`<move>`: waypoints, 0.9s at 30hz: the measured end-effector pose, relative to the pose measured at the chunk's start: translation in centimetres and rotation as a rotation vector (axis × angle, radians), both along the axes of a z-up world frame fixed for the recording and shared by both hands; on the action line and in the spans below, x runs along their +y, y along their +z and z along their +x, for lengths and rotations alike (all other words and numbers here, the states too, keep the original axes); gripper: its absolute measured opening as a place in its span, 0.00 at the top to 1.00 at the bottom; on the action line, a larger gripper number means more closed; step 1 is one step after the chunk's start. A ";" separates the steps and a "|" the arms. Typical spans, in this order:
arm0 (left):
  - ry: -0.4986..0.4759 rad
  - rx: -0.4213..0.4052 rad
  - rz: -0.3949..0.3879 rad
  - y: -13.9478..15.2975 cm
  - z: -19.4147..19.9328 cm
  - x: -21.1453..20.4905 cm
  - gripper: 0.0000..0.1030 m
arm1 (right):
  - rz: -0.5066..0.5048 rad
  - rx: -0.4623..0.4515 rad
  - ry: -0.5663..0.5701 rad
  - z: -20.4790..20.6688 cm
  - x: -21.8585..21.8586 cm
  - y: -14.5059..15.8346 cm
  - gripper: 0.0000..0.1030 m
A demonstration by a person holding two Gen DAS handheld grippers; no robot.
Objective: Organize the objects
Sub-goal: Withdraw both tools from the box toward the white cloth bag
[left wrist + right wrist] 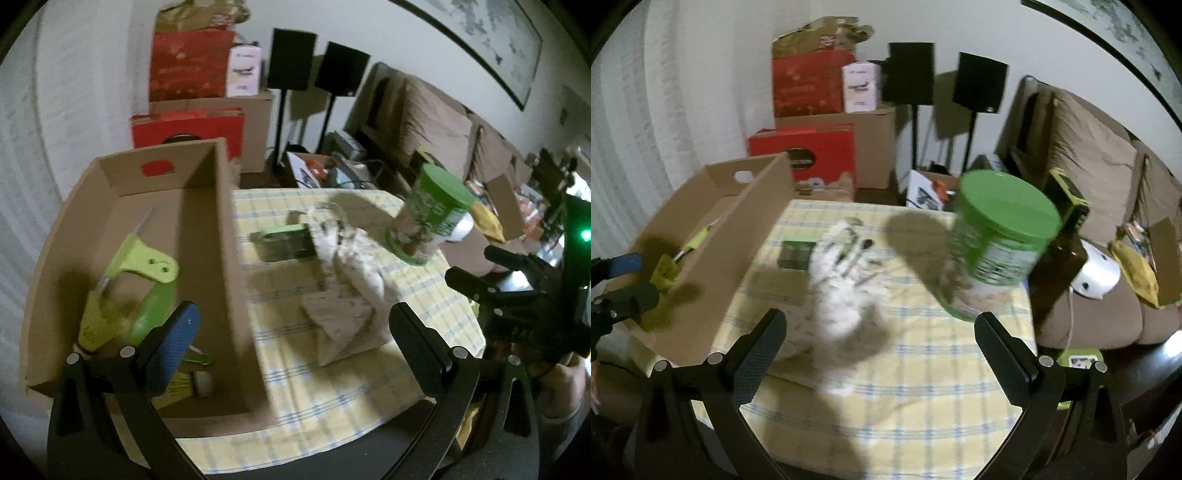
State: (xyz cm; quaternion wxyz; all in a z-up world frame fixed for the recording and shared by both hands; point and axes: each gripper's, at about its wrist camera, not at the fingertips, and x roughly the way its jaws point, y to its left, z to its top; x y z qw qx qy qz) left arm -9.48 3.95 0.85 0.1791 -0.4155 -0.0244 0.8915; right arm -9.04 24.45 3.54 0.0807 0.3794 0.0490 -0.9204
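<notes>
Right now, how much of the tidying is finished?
Partly done. Green tools already lie in the cardboard box. Both the left gripper and right gripper are open, holding nothing. The green-lidded jar, small green box and white bag remain on the tablecloth.

From my left wrist view: cardboard box (155,236) at the table's (332,387) left, holding a clamp tool (140,280); right of it a small box (284,242), a crumpled bag (343,295), then a lidded canister (432,218) farthest right.
</notes>
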 end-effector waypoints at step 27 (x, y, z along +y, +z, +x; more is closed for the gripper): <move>-0.073 -0.044 -0.137 -6.9 -4.1 12.2 0.00 | -0.045 -0.022 -0.148 2.5 8.8 -2.0 0.01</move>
